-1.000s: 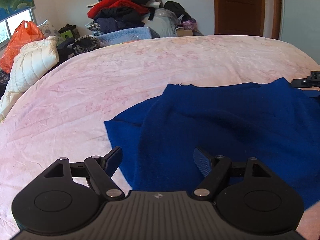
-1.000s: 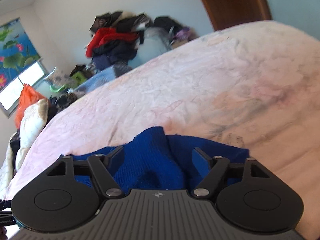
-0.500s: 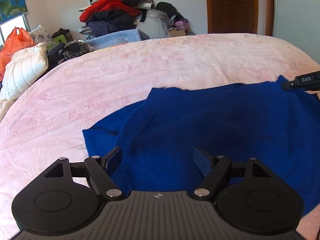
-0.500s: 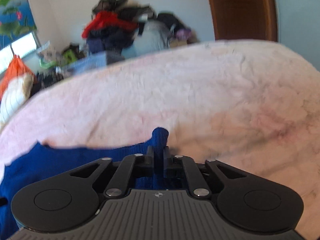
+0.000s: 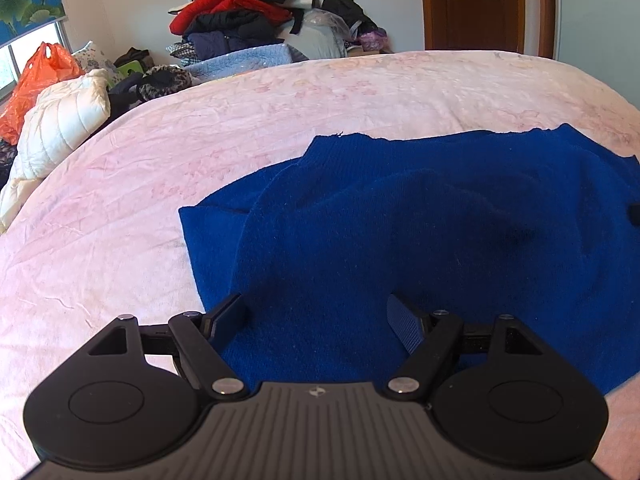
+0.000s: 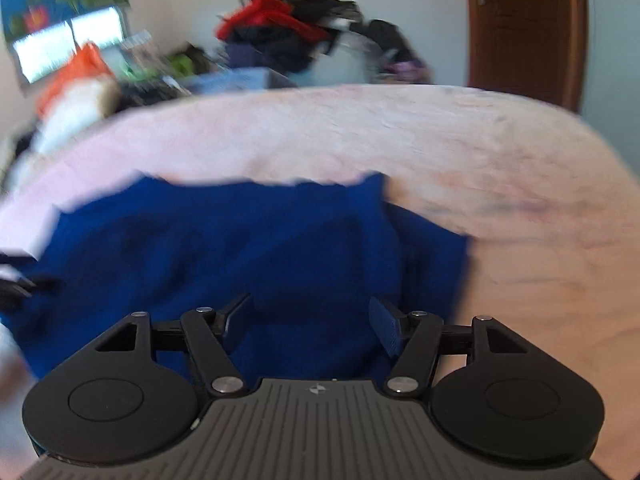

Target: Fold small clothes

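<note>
Garment: a blue knitted top (image 5: 420,240) lies on the pink bed sheet (image 5: 200,140), its near part doubled over so that a lower layer shows at the left edge and again at the right edge in the right wrist view (image 6: 432,256).
Left gripper (image 5: 316,316): jaws spread apart, nothing between them; it hangs just above the near left part of the top.
Right gripper (image 6: 310,320): jaws spread apart and empty, over the near right part of the top; this view is blurred, so contact with the cloth cannot be told.
Step in hand: judged to be the pause between folds, one fold laid and neither gripper holding cloth.
Next move: probably a fresh pinch on an edge or corner of the doubled top; it calls for each gripper to take both layers together and for the two to carry evenly, so the fold lands square.
Risk: the soft knit may slip or bunch if only the upper layer is caught.
Surroundings: heap of clothes (image 5: 248,12) and wooden door (image 5: 476,4) beyond the bed.
</note>
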Motion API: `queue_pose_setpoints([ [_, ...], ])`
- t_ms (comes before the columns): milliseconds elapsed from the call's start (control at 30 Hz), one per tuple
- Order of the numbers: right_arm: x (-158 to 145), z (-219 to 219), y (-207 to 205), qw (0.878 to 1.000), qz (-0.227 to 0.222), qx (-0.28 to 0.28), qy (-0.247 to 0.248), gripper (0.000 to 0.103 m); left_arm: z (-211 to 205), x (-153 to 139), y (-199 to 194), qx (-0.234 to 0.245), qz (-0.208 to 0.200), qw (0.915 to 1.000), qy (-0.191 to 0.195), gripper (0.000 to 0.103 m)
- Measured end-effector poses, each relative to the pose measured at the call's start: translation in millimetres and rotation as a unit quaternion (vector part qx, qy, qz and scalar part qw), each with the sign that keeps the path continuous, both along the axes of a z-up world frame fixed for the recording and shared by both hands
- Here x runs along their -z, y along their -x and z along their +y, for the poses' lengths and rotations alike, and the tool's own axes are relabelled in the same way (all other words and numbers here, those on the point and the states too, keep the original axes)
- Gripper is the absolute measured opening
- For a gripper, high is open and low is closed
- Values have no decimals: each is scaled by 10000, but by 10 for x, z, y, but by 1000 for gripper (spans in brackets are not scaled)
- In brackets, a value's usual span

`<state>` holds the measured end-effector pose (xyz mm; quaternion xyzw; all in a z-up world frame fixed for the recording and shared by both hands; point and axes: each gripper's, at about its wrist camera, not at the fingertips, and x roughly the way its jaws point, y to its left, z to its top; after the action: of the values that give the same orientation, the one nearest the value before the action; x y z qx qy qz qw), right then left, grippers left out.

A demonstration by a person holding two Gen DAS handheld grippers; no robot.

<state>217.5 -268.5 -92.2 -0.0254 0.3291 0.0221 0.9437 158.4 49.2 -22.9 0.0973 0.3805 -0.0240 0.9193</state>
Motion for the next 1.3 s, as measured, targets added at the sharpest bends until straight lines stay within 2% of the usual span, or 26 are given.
queue_pose_setpoints([
  [33, -5, -26, 67, 9991, -128, 348, 218, 69, 2, -3, 11, -11, -7, 10000, 4, 78],
  [100, -108, -70, 245, 9976, -485, 479, -94, 71, 10, 6, 28, -31, -4, 10000, 18, 78],
  [167, -193, -63, 422, 9957, -734, 181, -528, 72, 16, 20, 33, -61, 22, 10000, 39, 78],
  [233, -212, 63, 525, 9955, -805, -151, -483, 75, 11, 25, 43, -102, 14, 9999, 51, 78],
  [333, -106, 252, 547, 9966, -540, -555, -273, 85, 4, 35, 72, -137, 16, 9999, 44, 78],
  [400, 23, 377, 503, 9987, -166, -458, 139, 85, 0, 48, 99, -129, 15, 9999, 11, 79],
  [467, 92, 448, 542, 9981, -172, -241, 538, 86, 7, 59, 125, -130, 12, 9999, -21, 81],
  [500, 78, 463, 579, 9980, -246, -192, 552, 86, 13, 66, 140, -122, 9, 9999, -18, 82],
  [567, 20, 448, 659, 9983, -431, -200, 326, 86, 23, 84, 156, -122, 17, 9999, -17, 82],
  [667, 14, 445, 703, 9982, -455, -389, 85, 95, 29, 104, 177, -154, -5, 9999, 1, 83],
  [767, 166, 491, 633, 9986, -59, -440, 301, 96, 38, 125, 205, -161, -19, 9999, 14, 83],
  [900, 219, 470, 674, 9988, -114, -385, 284, 103, 77, 163, 251, -166, -66, 9998, 38, 88],
  [1133, 316, 297, 673, 9990, -166, -320, -274, 103, 165, 251, 359, -290, -291, 9986, 348, 90],
  [1300, 326, 293, 676, 9989, -185, -321, -303, 103, 130, 294, 430, -343, -520, 9976, 293, 91],
])
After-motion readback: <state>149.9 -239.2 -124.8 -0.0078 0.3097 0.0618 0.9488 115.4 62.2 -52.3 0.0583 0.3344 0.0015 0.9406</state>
